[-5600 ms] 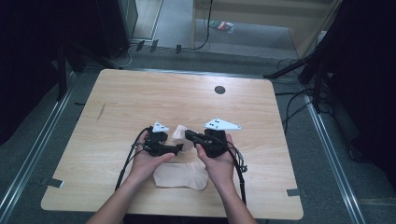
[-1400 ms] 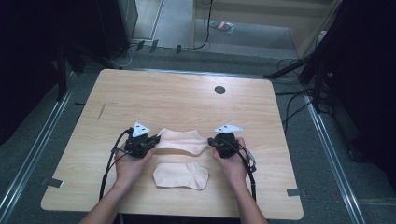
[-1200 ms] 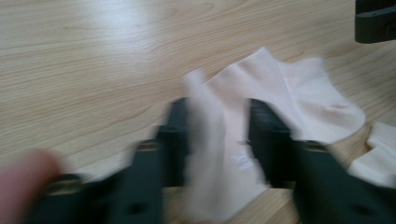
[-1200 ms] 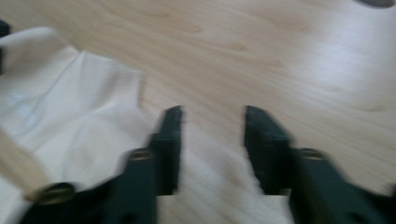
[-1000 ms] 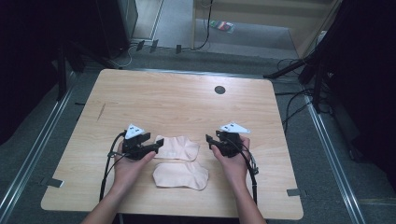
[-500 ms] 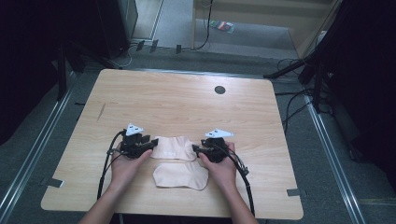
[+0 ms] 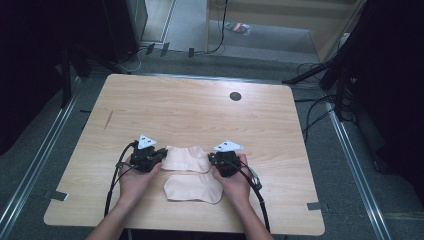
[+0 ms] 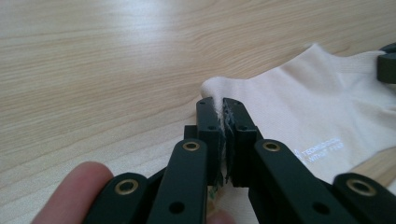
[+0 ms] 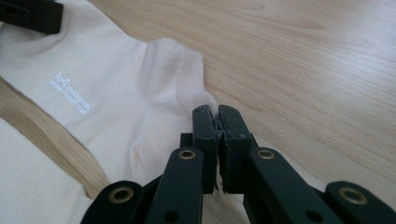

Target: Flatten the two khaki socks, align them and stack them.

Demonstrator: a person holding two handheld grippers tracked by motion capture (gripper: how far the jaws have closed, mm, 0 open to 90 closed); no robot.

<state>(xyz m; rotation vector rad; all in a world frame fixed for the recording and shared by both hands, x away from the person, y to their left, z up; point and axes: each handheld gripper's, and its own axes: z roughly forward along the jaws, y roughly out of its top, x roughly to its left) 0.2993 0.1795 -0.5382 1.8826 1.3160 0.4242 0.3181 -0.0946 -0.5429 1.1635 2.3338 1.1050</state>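
With the upper beige sock (image 7: 186,158) pinched at opposite ends by the left gripper (image 7: 159,156) and right gripper (image 7: 212,159), it is best lowered evenly onto the lower sock (image 7: 194,188) near the table's (image 7: 200,110) front edge.

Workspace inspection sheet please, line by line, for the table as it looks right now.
Surface: wooden table, dark round hole near the far edge.
Job's things: upper sock stretched between both claws; lower sock flat nearer the person, apart from it.
Clutter: nothing seen.
Grippers: left claw shut on one end of the upper sock; right claw shut on the other end.
Cables: left cable and right cable trail toward the near edge.
Surroundings: grey floor, metal rails, loose floor cables.
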